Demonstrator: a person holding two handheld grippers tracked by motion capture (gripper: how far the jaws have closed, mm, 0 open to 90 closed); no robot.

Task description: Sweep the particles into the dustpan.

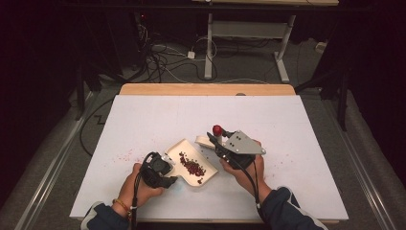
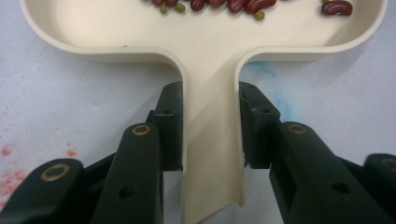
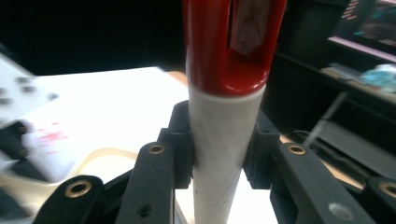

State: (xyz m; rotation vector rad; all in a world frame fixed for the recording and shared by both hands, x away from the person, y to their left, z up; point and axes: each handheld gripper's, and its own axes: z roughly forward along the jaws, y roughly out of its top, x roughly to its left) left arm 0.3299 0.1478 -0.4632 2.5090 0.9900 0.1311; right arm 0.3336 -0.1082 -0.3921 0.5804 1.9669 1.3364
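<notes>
The left gripper [image 2: 210, 140] squeezes the handle of the cream tray [image 2: 210, 60] on the white counter [image 1: 143, 124]. Up close, red beans [image 2: 243, 4] mix with tiny green ones. The right gripper [image 3: 217, 144] pinches a red-tipped white stick [image 3: 219, 140].

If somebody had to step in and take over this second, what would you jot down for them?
Left gripper: shut on the handle of the cream dustpan, which lies flat on the white table.
Right gripper: shut on the white handle of a red-ended brush, held beside the dustpan's far right edge.
Done: a pile of red beans and a few green ones is in the pan.
Left: reddish specks remain on the table left of the pan, and some to the right. Probably sweep those in while keeping the pan steady.
</notes>
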